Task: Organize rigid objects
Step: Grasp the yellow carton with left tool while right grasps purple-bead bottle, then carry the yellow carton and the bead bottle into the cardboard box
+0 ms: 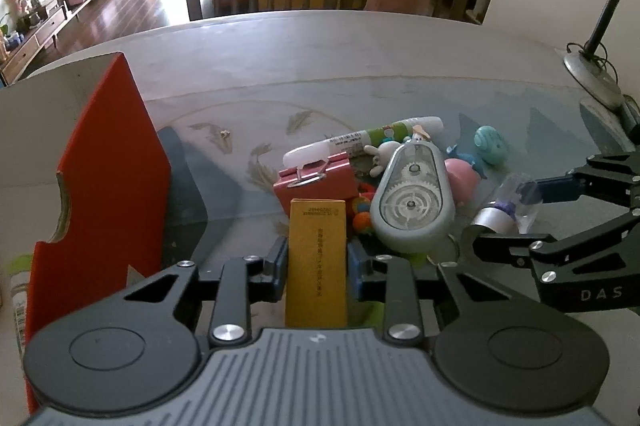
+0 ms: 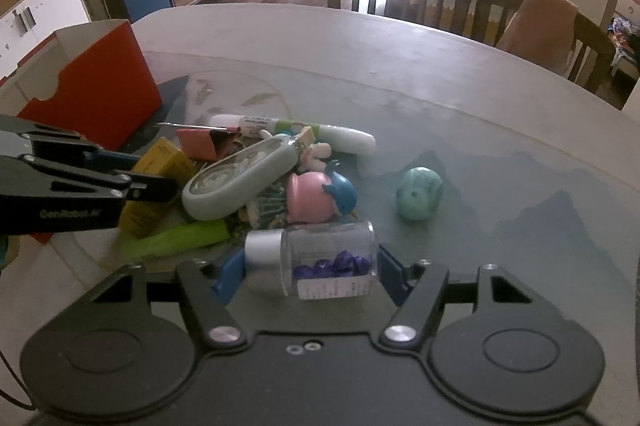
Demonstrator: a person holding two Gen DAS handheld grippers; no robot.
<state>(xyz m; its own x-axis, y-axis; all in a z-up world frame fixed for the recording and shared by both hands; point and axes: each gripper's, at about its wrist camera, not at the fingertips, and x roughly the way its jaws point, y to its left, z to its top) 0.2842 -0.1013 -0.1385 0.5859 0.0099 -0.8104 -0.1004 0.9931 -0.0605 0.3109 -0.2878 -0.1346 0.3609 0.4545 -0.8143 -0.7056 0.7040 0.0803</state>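
- Left gripper [image 1: 318,262]: jaws clamped on yellow box [image 1: 317,258], near edge of pile on bench [image 1: 360,65].
- Right gripper [image 2: 310,274]: jaws clamped on glass vial [image 2: 320,258].
- Step: pick-up. Next, probably: carry both left to red box [image 1: 108,185].

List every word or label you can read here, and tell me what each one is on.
"DAS": right gripper, on its black arm.
"GenRobot.AI", roughly, slightly blurred: left gripper, on its black arm.
Yellow box: printed characters, too small to read.
Glass bottle: white label, blurred.
White tube: print, unreadable.
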